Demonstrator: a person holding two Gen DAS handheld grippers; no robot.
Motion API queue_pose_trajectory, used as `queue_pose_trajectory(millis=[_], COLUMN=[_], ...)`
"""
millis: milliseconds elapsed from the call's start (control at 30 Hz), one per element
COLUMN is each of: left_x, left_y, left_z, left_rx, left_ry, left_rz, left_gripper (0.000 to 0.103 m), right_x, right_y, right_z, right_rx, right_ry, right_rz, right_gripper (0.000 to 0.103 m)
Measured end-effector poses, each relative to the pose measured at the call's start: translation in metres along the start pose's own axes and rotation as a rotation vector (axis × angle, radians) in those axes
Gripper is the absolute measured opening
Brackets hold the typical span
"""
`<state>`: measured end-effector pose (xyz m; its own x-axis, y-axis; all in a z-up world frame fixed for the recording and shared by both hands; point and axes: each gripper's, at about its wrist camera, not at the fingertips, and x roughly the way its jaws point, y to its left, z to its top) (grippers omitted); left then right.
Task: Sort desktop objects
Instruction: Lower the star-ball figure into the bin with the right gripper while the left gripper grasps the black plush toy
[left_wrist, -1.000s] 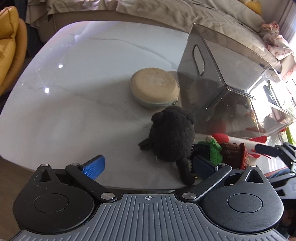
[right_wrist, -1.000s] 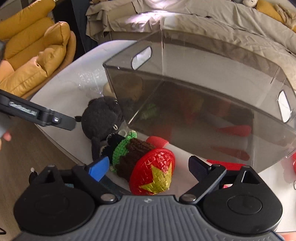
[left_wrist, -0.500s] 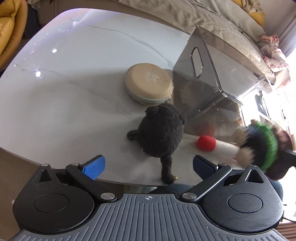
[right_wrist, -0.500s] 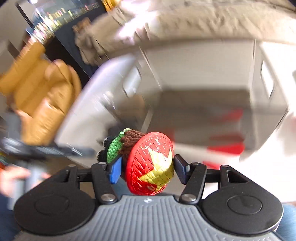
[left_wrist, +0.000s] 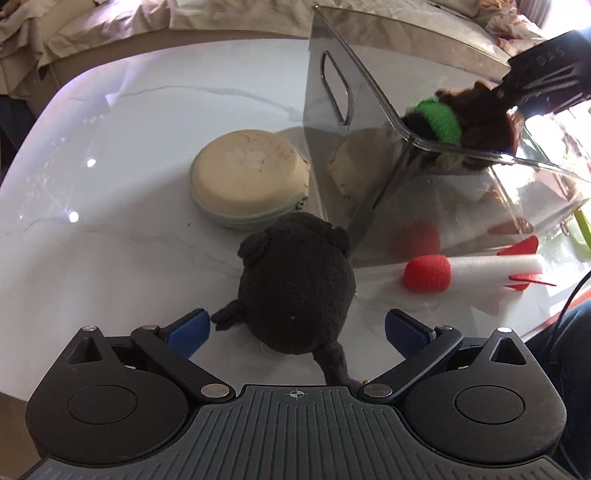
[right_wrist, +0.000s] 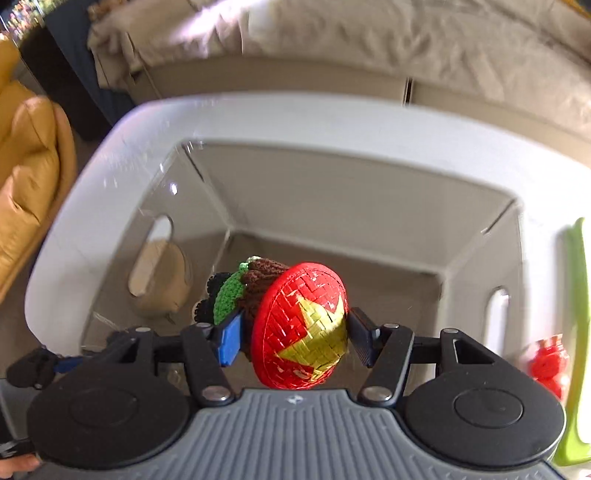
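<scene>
A white marbled surface (left_wrist: 122, 177) with rounded corners carries the things, with beige bedding (right_wrist: 369, 44) beyond its far edge and a yellow leather chair (right_wrist: 26, 177) off its left side.

In the left wrist view, the left claw (left_wrist: 297, 328) sits at the near edge, its blue-padded fingers (left_wrist: 186, 332) spread wide on either side of a black plush toy (left_wrist: 295, 284) that lies on the surface; whether the pads touch the toy is unclear. Just right of the toy, along the near edge, lies a foam rocket (left_wrist: 472, 271), white with a red tip and red fins. Behind the toy sits a round beige zip case (left_wrist: 249, 173), close beside the left wall of a clear smoky bin (left_wrist: 373, 122) with a slot handle. Above the bin's near rim this view catches the right claw (left_wrist: 517, 98) from outside, holding a crochet doll (left_wrist: 458, 120) of brown, green and black yarn.

The right wrist view looks down into the bin (right_wrist: 332, 206), whose inside appears bare, something the left view cannot settle. Here the right claw (right_wrist: 293, 334) is pinched on the doll (right_wrist: 288, 317), and only this view shows its woven red hat with a yellow star, facing the camera. The beige case (right_wrist: 162, 277) shows through the bin's left wall. Toward the right edge of the surface are a small red object (right_wrist: 548, 363), too blurred to name, and a green strip (right_wrist: 576, 332). The black toy and the rocket are out of this view.
</scene>
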<state>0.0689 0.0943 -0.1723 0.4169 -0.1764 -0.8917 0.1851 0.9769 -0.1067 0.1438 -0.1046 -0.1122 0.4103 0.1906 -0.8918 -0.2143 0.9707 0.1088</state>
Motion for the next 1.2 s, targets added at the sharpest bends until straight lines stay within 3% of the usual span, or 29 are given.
queue_pose_trajectory(millis=[200, 467, 600, 700, 867, 1067, 1100, 1133, 1200], left_x=[0.006, 0.014, 0.017, 0.019, 0.028, 0.037, 0.036, 0.034, 0.03], left_y=[0.002, 0.003, -0.001, -0.006, -0.012, -0.016, -0.015, -0.013, -0.008], left_z=[0.007, 0.007, 0.007, 0.008, 0.008, 0.006, 0.006, 0.006, 0.006], left_rx=[0.013, 0.024, 0.059, 0.12, 0.216, 0.239, 0.223, 0.203, 0.163], left_ry=[0.001, -0.023, -0.062, -0.101, -0.132, -0.121, -0.125, -0.124, -0.113], left_rz=[0.015, -0.025, -0.031, -0.014, -0.019, 0.033, 0.031, 0.026, 0.027], left_gripper=[0.103, 0.103, 0.103, 0.103, 0.103, 0.102, 0.093, 0.068, 0.069], right_x=[0.043, 0.057, 0.037, -0.002, -0.078, -0.112, -0.112, -0.113, -0.106], right_y=[0.013, 0.014, 0.002, -0.01, -0.044, -0.093, -0.102, -0.111, -0.127], right_z=[0.007, 0.004, 0.004, -0.01, -0.076, -0.161, -0.168, -0.174, -0.186], right_rx=[0.007, 0.016, 0.075, 0.097, 0.139, 0.308, 0.339, 0.37, 0.433], right_ry=[0.128, 0.173, 0.099, -0.039, -0.291, -0.423, -0.435, -0.447, -0.455], right_rz=[0.034, 0.038, 0.097, 0.113, 0.163, 0.191, 0.193, 0.194, 0.218], right_gripper=[0.063, 0.069, 0.076, 0.08, 0.092, 0.092, 0.092, 0.093, 0.093])
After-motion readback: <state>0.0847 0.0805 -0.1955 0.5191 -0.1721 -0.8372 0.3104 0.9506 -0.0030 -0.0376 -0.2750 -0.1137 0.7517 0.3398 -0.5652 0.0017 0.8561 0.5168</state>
